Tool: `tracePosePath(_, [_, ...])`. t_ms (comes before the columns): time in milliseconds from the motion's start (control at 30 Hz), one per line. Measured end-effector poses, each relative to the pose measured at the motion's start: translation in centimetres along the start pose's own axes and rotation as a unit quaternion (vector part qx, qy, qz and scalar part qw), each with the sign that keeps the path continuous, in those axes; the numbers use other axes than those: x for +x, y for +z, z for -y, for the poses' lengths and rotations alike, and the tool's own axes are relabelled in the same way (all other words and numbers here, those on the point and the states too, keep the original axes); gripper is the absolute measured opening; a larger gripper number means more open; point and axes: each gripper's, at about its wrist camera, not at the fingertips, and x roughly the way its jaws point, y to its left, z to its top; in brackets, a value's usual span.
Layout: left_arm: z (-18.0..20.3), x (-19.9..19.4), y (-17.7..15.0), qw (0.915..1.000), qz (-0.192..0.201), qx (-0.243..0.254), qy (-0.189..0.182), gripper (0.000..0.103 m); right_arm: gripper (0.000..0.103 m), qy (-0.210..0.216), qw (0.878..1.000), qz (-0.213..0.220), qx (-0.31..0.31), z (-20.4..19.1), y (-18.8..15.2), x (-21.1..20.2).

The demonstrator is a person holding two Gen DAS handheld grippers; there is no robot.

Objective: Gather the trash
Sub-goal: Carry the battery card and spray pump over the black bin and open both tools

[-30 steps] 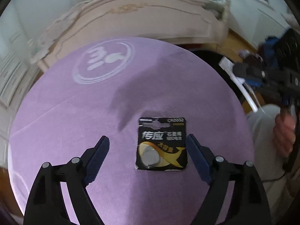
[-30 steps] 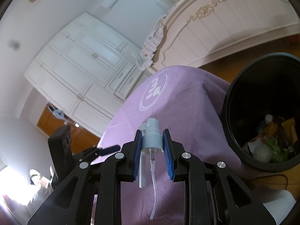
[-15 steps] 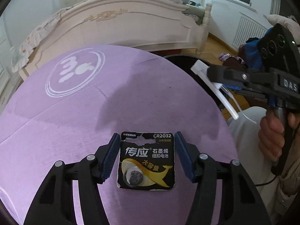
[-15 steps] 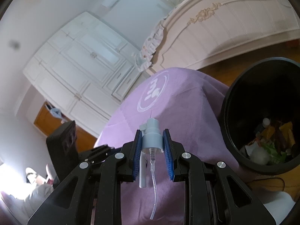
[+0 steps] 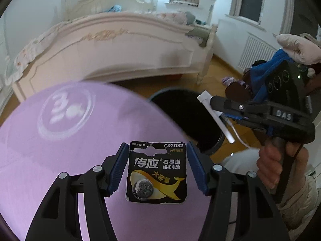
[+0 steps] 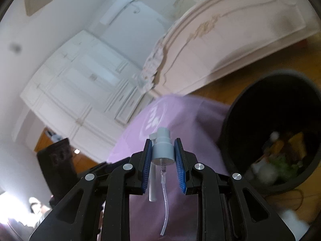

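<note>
Two claws: the left claw (image 5: 157, 168) and the right claw (image 6: 163, 165). One battery card (image 5: 156, 171) with one coin cell (image 5: 143, 187) in it. One spray pump head (image 6: 162, 150) with one clear tube (image 6: 165, 202). One black bin (image 6: 276, 128). One purple-covered surface (image 5: 66, 140). One bed (image 5: 120, 52)

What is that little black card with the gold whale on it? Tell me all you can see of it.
The battery card is a flat, square black pack, printed with a gold whale, Chinese lettering and "CR2032". One silver coin cell sits under a clear blister at its lower left. The hang hole at the top is torn. It is held face-on by its two side edges between the blue pads of the left gripper, over the purple cloth.
</note>
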Motion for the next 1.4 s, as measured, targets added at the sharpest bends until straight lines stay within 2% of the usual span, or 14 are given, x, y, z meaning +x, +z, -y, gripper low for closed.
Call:
tracePosePath(100, [1.5, 1.0, 2.3, 0.9997, 0.014, 0.011, -0.015, 0.059, 0.024, -0.053, 0.998, 0.021, -0.002, 1.5, 2.4, -1.6])
tracePosePath(200, [3.5, 2.5, 4.4, 0.9987, 0.024, 0.027, -0.036, 0.059, 0.024, -0.083, 0.996, 0.027, 0.018, 3.9, 3.8, -2.6])
tracePosePath(333, [5.5, 5.4, 6.3, 0.9971, 0.022, 0.038, -0.062, 0.059, 0.024, -0.114, 0.993, 0.024, 0.031, 6.6, 5.0, -2.9])
tracePosePath(500, [6.5, 9.1, 8.1, 0.996, 0.005, 0.025, -0.086, 0.059, 0.024, -0.131, 0.99, 0.013, 0.045, 9.4, 5.4, -2.5])
tracePosePath(900, [7.0, 12.8, 9.7, 0.9961, -0.015, 0.021, -0.084, 0.059, 0.024, -0.144, 0.987, 0.001, 0.066, 12.4, 6.3, -0.7])
tracePosePath(1033, [7.4, 13.2, 9.7, 0.9979, -0.016, 0.022, -0.059, 0.061, 0.024, -0.159, 0.984, -0.012, 0.075, 12.8, 6.2, -0.2])
tracePosePath(1067, [7.5, 13.2, 9.7, 0.9984, -0.017, 0.024, -0.047, 0.069, 0.024, -0.164, 0.983, -0.014, 0.078, 12.8, 6.3, 0.1])
tracePosePath(1100, [7.7, 13.1, 9.8, 0.9988, -0.015, 0.027, -0.038, 0.081, 0.041, -0.167, 0.982, -0.015, 0.081, 12.9, 6.3, 0.2])
tracePosePath(1133, [7.8, 12.8, 9.8, 0.9992, -0.006, 0.031, -0.024, 0.086, 0.068, -0.168, 0.982, -0.007, 0.087, 12.9, 6.3, 0.0])
tracePosePath(1167, [7.9, 12.3, 9.8, 0.9992, 0.006, 0.038, -0.009, 0.092, 0.077, -0.166, 0.982, 0.004, 0.09, 12.8, 6.2, -0.5])
tracePosePath(1200, [8.0, 11.7, 9.8, 0.9988, 0.016, 0.045, 0.003, 0.096, 0.08, -0.16, 0.983, 0.016, 0.092, 12.5, 6.1, -0.8])
tracePosePath(1400, [7.3, 8.4, 9.1, 0.9967, 0.032, 0.052, 0.053, 0.097, 0.08, -0.147, 0.986, 0.018, 0.071, 9.5, 5.8, -1.9])
